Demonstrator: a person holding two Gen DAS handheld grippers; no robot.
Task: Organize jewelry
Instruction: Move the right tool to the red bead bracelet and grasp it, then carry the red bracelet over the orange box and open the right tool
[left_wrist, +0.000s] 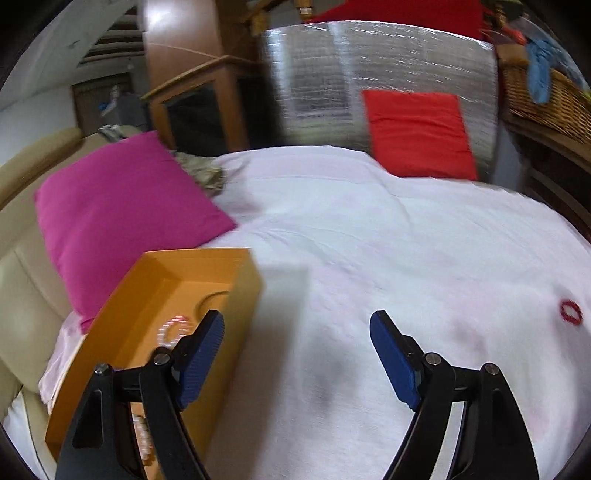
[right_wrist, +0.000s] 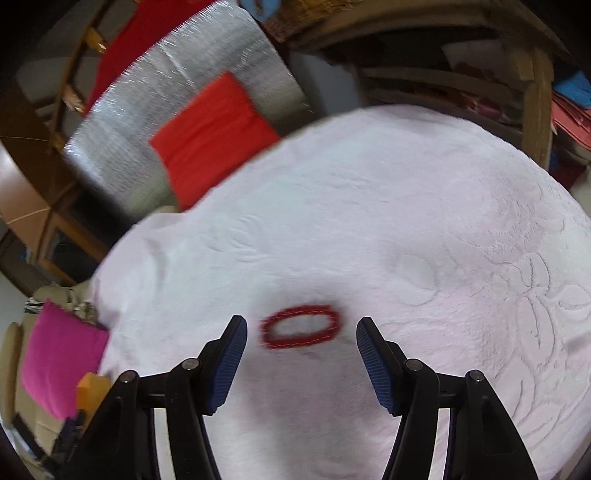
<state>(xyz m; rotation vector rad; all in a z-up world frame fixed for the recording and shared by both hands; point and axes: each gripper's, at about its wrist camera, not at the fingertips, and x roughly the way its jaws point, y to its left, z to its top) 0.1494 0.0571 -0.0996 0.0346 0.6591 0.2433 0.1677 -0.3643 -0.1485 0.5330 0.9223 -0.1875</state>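
Bracelet (right_wrist: 300, 326) sits between the right gripper (right_wrist: 301, 363) pads, jaws wide; left gripper (left_wrist: 297, 360) also spread, empty. Pinch one side of the band, not across the hole.

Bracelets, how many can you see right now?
3. A red bracelet lies on the white bedspread between the open right tongs. A pale beaded one and another sit in the orange box; arms may hide more.
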